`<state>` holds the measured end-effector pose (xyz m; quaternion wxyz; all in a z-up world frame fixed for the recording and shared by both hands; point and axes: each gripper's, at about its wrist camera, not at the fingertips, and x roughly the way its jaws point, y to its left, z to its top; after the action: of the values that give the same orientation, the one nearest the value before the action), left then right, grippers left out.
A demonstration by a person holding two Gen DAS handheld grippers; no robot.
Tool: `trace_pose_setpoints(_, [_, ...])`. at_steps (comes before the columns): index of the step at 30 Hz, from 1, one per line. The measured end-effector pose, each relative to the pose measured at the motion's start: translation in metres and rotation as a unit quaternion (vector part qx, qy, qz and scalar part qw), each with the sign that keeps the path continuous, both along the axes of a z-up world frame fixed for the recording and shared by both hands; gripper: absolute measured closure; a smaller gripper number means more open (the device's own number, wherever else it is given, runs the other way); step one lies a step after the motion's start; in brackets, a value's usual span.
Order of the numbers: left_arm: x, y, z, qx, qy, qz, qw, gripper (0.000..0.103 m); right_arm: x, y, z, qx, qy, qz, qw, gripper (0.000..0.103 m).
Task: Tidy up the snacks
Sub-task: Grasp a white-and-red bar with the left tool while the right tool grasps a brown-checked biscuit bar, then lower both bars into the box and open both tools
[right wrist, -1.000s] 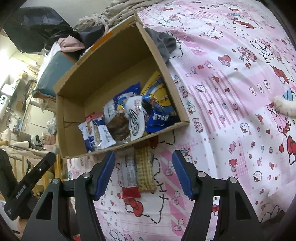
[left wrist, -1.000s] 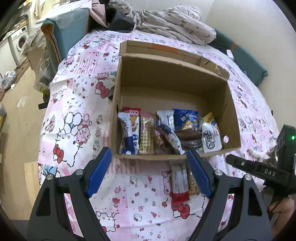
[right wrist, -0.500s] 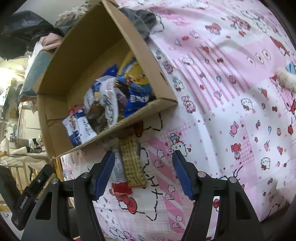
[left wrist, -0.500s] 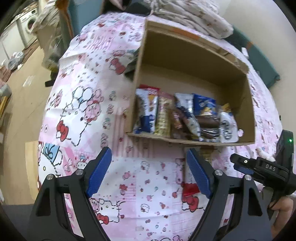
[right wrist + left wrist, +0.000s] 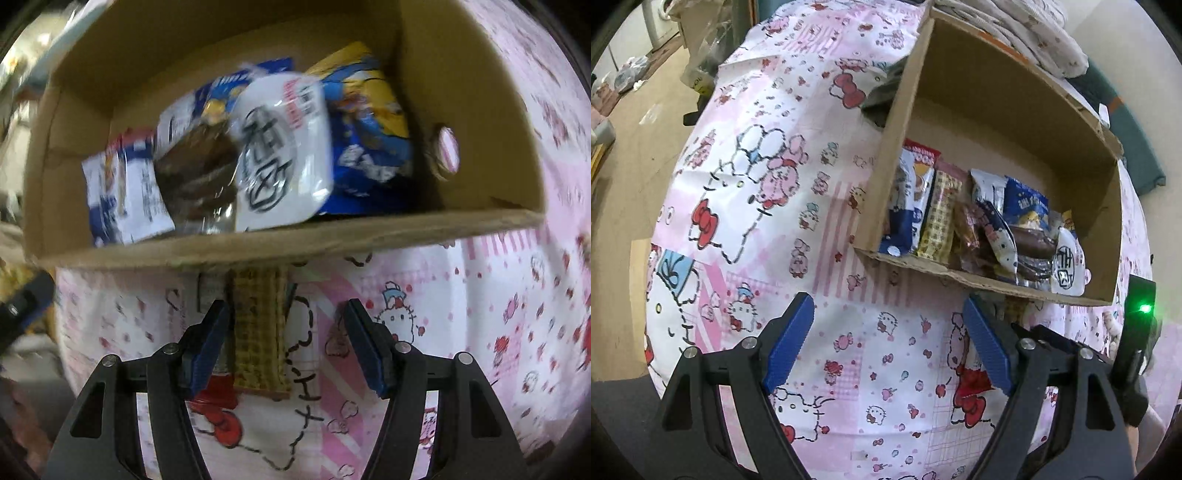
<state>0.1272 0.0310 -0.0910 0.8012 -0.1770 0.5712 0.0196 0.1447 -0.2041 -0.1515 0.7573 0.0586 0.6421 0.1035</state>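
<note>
Mostly done, I'd judge — the cardboard box (image 5: pixel 258 243) holds a row of snack packets (image 5: pixel 982 225), while a yellow wafer pack (image 5: pixel 256 332) lies outside on the bedsheet (image 5: pixel 768 206) between the empty, spread right gripper (image 5: pixel 286 345); left gripper (image 5: pixel 886 347) likewise spread, empty

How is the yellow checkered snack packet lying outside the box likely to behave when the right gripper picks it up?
The yellow checkered packet looks long, flat and thin, so it is probably light. Its glossy wrapper may slip or crinkle between the right gripper pads. Lying flat on the soft bedsheet, it probably won't roll.
</note>
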Motion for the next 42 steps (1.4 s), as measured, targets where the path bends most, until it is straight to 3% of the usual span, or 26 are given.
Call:
trace_pose_setpoints(2, [0.001, -0.004, -0.002, 0.001, 0.003, -0.004, 1.0, 0.023, -0.003, 0.004, 0.0, -0.019, -0.006, 0.015, 1.0, 0.04])
trace_pose_setpoints(5, [0.003, -0.012, -0.004, 0.008, 0.005, -0.015, 0.9998, 0.023, -0.007, 0.006, -0.002, -0.034, -0.009, 0.016, 0.999, 0.053])
trace_pose_setpoints(8, [0.004, -0.018, -0.007, 0.012, 0.007, -0.023, 0.9996, 0.023, -0.008, 0.003, 0.0, -0.028, -0.012, 0.018, 0.999, 0.075])
trace_pose_setpoints(15, [0.003, -0.015, -0.012, 0.019, 0.01, -0.018, 0.9996, 0.023, -0.017, 0.024, 0.0, 0.028, 0.003, 0.059, 0.998, 0.075])
trace_pose_setpoints(20, [0.0, -0.012, -0.017, 0.027, 0.015, -0.013, 0.9994, 0.023, -0.019, 0.027, 0.001, 0.093, 0.029, 0.046, 0.994, 0.075])
trace_pose_setpoints(25, [-0.003, -0.027, -0.026, 0.039, 0.017, -0.036, 0.9984, 0.023, -0.012, -0.004, 0.002, 0.074, 0.035, 0.023, 0.996, 0.075])
trace_pose_setpoints(31, [-0.006, -0.076, -0.05, 0.036, 0.04, -0.114, 0.9921, 0.023, -0.018, -0.039, 0.003, 0.049, 0.036, -0.005, 0.998, 0.075])
trace_pose_setpoints(36, [-0.004, -0.108, -0.065, 0.097, 0.035, -0.179, 0.9784, 0.023, -0.021, -0.057, 0.007, 0.039, 0.04, -0.028, 0.998, 0.075])
trace_pose_setpoints(38, [-0.003, -0.108, -0.064, 0.108, 0.029, -0.183, 0.9769, 0.03, -0.022, -0.065, 0.012, 0.036, 0.04, -0.031, 0.998, 0.075])
trace_pose_setpoints(39, [-0.004, -0.106, -0.064, 0.12, 0.03, -0.18, 0.9758, 0.048, -0.022, -0.07, 0.015, 0.034, 0.04, -0.029, 0.998, 0.075])
trace_pose_setpoints(40, [-0.004, -0.105, -0.062, 0.128, 0.03, -0.177, 0.9753, 0.077, -0.022, -0.066, 0.016, 0.033, 0.039, -0.028, 0.998, 0.075])
trace_pose_setpoints(42, [-0.003, -0.1, -0.057, 0.116, 0.036, -0.175, 0.9769, 0.077, -0.022, -0.059, 0.018, 0.033, 0.037, -0.021, 0.999, 0.075])
